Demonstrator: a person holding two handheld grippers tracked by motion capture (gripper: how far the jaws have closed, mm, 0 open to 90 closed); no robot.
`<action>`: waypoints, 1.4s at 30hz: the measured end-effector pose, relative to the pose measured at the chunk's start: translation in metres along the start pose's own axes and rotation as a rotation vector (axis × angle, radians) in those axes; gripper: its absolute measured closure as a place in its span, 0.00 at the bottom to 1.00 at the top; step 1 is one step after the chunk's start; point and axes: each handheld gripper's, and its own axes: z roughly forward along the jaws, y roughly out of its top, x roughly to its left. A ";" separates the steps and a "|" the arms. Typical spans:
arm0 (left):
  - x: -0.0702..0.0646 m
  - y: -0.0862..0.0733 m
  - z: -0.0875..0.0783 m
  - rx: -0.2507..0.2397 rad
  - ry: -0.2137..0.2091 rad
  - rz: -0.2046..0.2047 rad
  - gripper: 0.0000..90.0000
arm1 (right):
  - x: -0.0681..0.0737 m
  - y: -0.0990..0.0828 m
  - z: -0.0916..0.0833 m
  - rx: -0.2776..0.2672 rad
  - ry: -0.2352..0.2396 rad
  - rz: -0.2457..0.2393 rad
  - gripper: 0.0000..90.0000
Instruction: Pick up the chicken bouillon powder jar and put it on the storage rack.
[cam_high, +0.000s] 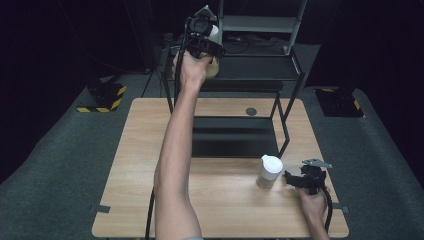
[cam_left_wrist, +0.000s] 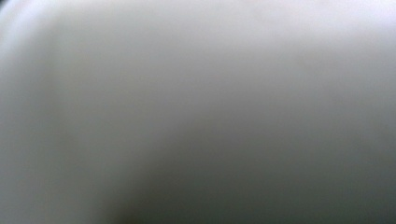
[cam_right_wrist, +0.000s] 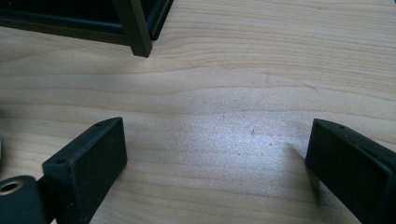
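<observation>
A person's left gripper reaches up to the black metal rack's upper shelf, against a white-capped bottle; whether its jaws grip cannot be told. The right gripper, jaws apart, rests on the wooden table beside a second bottle.

Between my right gripper and the white bottle lies a narrow strip of bare table — wide wood opens on my near-left side. The black shelf rack — its front leg planted ahead — blocks the far middle.
</observation>
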 end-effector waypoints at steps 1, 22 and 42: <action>0.000 -0.002 -0.001 -0.011 -0.001 -0.006 0.21 | 0.000 0.000 0.000 0.000 0.000 0.000 0.05; 0.011 -0.046 -0.037 -0.051 -0.051 0.017 0.04 | 0.000 0.000 0.000 0.002 0.000 0.003 0.05; 0.009 -0.099 -0.051 -0.086 -0.052 0.028 0.04 | 0.000 0.000 0.000 0.002 0.000 0.005 0.05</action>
